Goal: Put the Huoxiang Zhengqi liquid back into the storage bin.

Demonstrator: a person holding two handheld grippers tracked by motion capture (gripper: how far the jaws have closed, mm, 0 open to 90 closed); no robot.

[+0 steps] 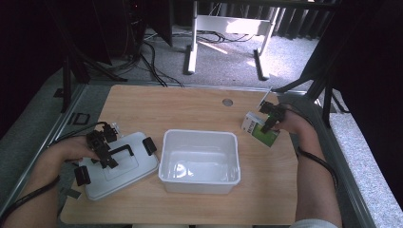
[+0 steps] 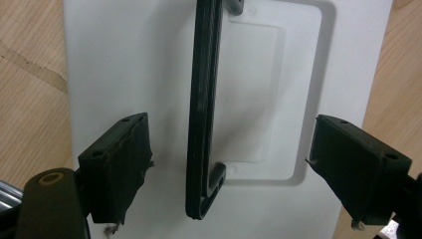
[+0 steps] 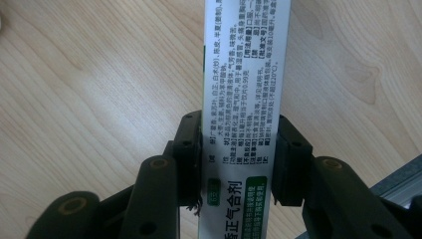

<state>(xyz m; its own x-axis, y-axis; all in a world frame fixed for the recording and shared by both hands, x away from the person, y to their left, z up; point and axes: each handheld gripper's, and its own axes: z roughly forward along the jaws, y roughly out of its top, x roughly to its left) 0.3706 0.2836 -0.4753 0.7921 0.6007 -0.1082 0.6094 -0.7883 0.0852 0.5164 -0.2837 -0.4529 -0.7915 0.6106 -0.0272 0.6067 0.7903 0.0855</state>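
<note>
R gripper point(image 3: 238, 164) clamps box point(image 3: 244, 99) at far right; L gripper point(image 2: 229, 169) wide open over lid point(image 2: 119, 59) handle point(image 2: 204, 109), near left.

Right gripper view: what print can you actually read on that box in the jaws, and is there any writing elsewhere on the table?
"正气合剂": large white characters on the green band of the box, near the right gripper.
Small black Chinese print on the box's white side: too small to read reliably.
Box front in the high view: print blurred, unreadable.
White lid, its black handle, white tub: no writing seen.
</note>
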